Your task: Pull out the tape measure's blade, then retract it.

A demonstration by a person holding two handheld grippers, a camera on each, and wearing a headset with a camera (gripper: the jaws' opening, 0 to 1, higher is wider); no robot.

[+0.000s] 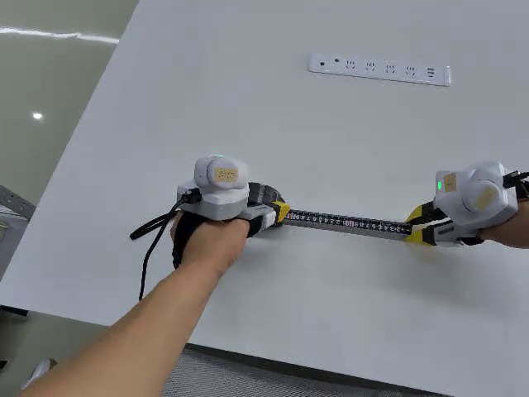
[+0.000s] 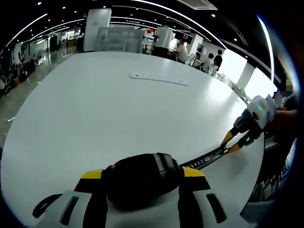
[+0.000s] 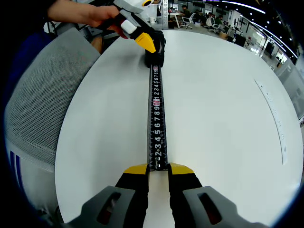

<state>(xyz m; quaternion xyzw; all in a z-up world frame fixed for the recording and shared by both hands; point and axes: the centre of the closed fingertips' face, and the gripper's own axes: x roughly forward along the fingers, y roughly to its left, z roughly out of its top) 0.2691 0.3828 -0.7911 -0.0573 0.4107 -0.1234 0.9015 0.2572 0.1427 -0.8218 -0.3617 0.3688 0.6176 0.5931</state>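
Okay, white counter [image 1: 331,149] takes up most of the head view. A grey mesh chair back [image 3: 42,109] sits at its edge in the right gripper view. The person's left arm [image 1: 124,331] reaches in from the bottom, and the left hand [image 1: 211,240] is wrapped around the left gripper's handle. A white power strip [image 1: 379,69] lies flat near the far side of the counter, well apart from the work.

Left claw [image 1: 277,213] sits low on the near-left part of the counter, clamped snug on the black tape measure case [image 2: 140,183]. The case fills the gap between the yellow-tipped jaws. A black cable [image 1: 153,227] loops off the back of that gripper onto the counter.

Right claw [image 3: 158,170] is off to the person's right, jaws nearly together (just a thin slit left), pinching the free end of the blade [image 3: 156,118]. The right hand [image 1: 508,231] is partly cut off by the picture's edge.

The blade runs straight and taut from the case across to the right claw, printed face up, white numbers on black with one red mark partway along. Whether it touches the counter or hangs just above it cannot be told.
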